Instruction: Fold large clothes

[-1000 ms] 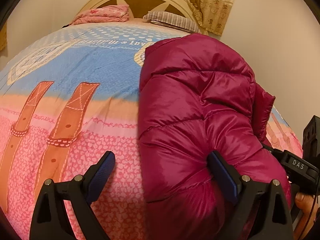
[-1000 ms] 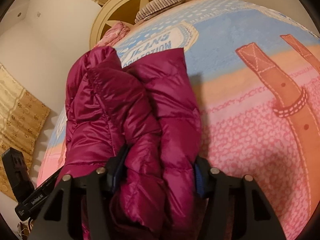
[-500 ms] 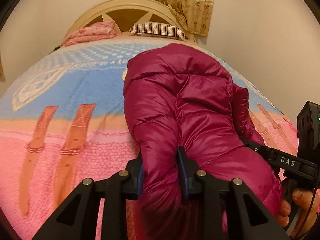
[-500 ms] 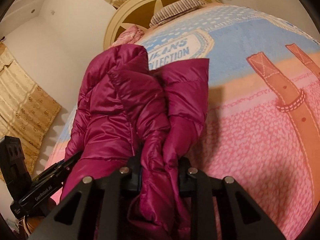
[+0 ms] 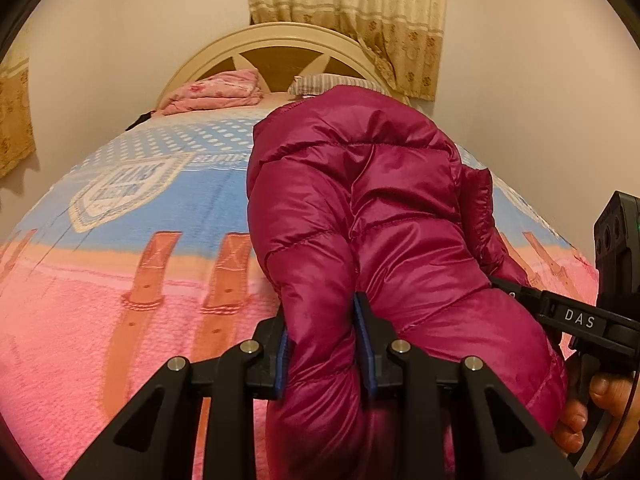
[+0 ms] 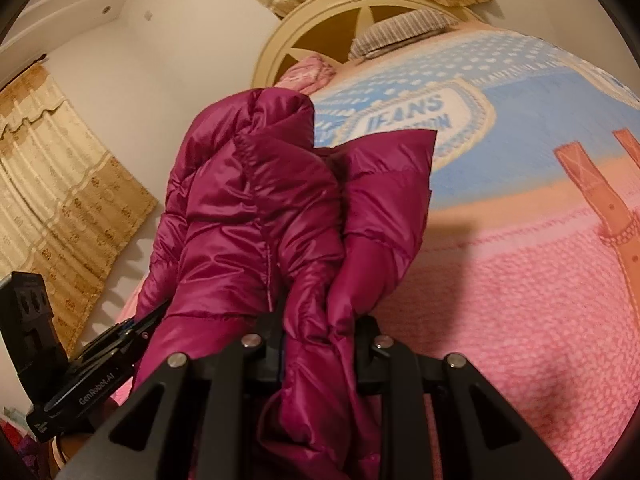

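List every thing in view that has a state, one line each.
Left gripper: shut on the puffer jacket.
Right gripper: shut on the puffer jacket.
Puffer jacket: magenta, bunched, pinched by both grippers above the bed.
Bedspread: spread flat over the bed.
Pink blanket: folded by the headboard.
Striped pillow: lying at the headboard.
Curtain: drawn.

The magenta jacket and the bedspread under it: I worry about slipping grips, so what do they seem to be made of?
The magenta jacket looks like thin, glossy nylon-type shell over puffy fill: bright sheen, stitched quilt lines, bulging panels. Likely slippery. The bedspread looks like matte, nubby woven or terry cloth: pebbled texture, no shine.
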Tool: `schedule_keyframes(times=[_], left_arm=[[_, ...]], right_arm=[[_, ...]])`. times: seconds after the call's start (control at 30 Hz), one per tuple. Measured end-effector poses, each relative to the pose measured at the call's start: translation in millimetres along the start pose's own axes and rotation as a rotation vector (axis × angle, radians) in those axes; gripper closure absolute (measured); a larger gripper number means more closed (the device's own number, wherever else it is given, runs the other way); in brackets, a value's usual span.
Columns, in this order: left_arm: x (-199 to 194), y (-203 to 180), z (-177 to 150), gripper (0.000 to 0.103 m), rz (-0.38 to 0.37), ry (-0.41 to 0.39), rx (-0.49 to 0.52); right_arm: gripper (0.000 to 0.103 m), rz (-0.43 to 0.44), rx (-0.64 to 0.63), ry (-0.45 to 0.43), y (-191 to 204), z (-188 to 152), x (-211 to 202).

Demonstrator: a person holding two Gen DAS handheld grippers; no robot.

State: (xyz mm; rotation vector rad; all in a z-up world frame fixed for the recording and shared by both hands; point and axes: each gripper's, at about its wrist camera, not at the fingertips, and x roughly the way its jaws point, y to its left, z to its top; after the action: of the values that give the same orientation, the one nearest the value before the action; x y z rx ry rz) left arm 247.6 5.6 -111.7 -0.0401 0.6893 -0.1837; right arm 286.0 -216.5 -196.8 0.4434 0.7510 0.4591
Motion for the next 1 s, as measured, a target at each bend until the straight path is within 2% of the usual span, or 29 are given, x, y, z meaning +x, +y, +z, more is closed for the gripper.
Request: schedule_keyframes(times=[0.4, 0.77, 1.0], left_arm=[[-39, 66, -16, 0.074, 0.107, -0.032, -0.08], [-63, 116, -32, 0.074, 0.173, -0.05, -0.15], [-64, 136, -39, 0.074, 0.192, -0.048, -0.185]], right_arm=[[0.079, 0.09, -0.105, 0.066, 56, -2, 35], [0.079, 0.153, -0.189, 0.124, 67, -3, 44], [0.079, 0.17, -0.219, 0.153, 82, -8, 60]])
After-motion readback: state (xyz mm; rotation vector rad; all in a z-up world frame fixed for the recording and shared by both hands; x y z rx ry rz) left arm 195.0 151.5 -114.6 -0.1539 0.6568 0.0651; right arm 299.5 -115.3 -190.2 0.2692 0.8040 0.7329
